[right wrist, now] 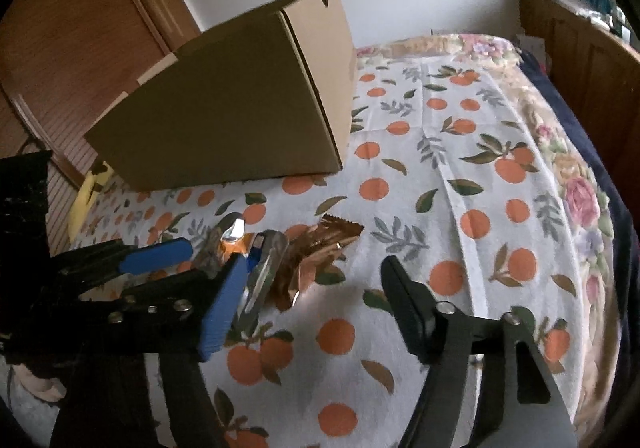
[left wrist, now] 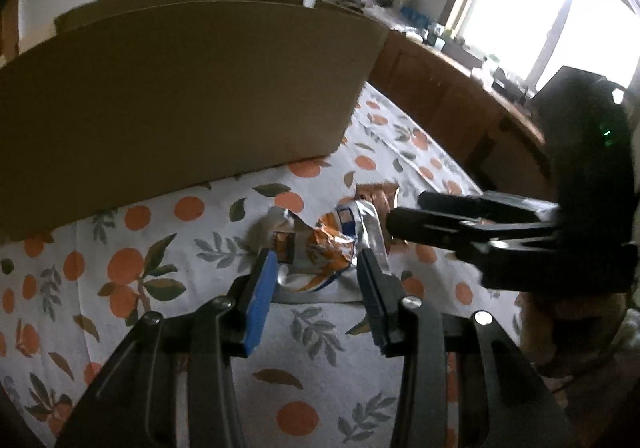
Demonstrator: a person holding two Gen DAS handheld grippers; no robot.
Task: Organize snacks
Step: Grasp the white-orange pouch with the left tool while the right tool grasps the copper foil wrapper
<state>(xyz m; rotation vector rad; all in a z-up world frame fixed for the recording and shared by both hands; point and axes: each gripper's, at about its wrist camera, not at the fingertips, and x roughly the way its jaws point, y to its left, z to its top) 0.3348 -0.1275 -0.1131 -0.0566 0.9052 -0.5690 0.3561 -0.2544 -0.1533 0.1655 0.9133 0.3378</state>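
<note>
A crumpled orange and silver snack bag point(left wrist: 332, 244) sits on the orange-print cloth point(left wrist: 160, 248) in front of a cardboard box point(left wrist: 180, 87). My left gripper point(left wrist: 315, 254) is shut on this bag, one blue pad against each side. Just behind the bag lies a brown foil packet point(left wrist: 376, 193). My right gripper point(left wrist: 404, 211) reaches in from the right, level with that packet. In the right wrist view the brown foil packet point(right wrist: 320, 248) lies between the spread fingers of my right gripper point(right wrist: 312, 264), and neither pad touches it. The left gripper point(right wrist: 190, 248) and its bag point(right wrist: 260, 272) are at the left.
The cardboard box point(right wrist: 240, 107) stands at the back left of the cloth point(right wrist: 460, 187). A floral blanket point(right wrist: 576, 199) hangs along the right edge. A wooden cabinet point(left wrist: 440, 87) with clutter on top runs under a bright window point(left wrist: 540, 7). A wooden door point(right wrist: 80, 27) is at the left.
</note>
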